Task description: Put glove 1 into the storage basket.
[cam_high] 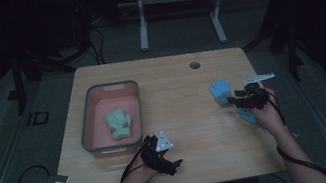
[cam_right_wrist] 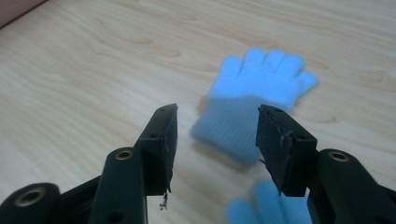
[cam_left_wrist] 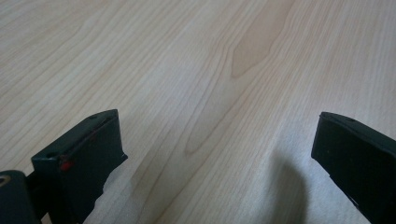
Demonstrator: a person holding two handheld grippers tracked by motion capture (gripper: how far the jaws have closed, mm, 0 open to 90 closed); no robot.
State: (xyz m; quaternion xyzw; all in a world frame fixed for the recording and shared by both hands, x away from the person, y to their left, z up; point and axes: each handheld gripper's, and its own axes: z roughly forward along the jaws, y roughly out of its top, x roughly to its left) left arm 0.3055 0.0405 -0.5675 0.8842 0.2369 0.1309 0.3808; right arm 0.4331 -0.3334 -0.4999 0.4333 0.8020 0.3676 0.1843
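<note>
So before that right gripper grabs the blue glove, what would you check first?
1. Right gripper open with nothing in it: ok.
2. Blue glove lined up ahead of its jaws, flat on the table: ok.
3. Second blue glove clear of the grab: cannot tell, it lies close under the jaws.
4. Bin has room beside the green gloves: ok.
5. Left gripper open, out of the way: ok.
</note>
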